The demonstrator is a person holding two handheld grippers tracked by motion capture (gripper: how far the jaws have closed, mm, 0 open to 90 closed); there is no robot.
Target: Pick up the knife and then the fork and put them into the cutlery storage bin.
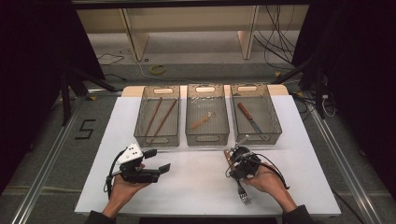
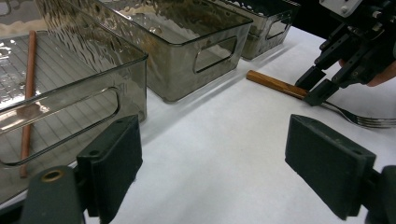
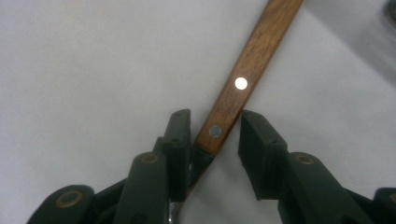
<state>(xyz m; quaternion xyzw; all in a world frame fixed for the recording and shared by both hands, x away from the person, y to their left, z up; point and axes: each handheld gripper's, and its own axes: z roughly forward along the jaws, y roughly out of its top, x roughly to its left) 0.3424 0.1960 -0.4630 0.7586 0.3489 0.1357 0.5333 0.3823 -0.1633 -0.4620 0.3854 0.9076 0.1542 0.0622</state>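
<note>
White tabletop (image 1: 196, 186): right hand-held gripper (image 3: 212, 140) points down, jaws straddling the fork (image 3: 243, 84), not yet clamped.

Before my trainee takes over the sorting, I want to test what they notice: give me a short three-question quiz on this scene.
1. How many bins stand on the table?
2. True or false: the left gripper holds chopsticks.
3. Around the fork, the right gripper is placed at: A the tines, B the handle's lower end, C the handle's far tip.

Key: 1. Three. 2. False; its jaws are open and hold nothing. 3. B.
</note>
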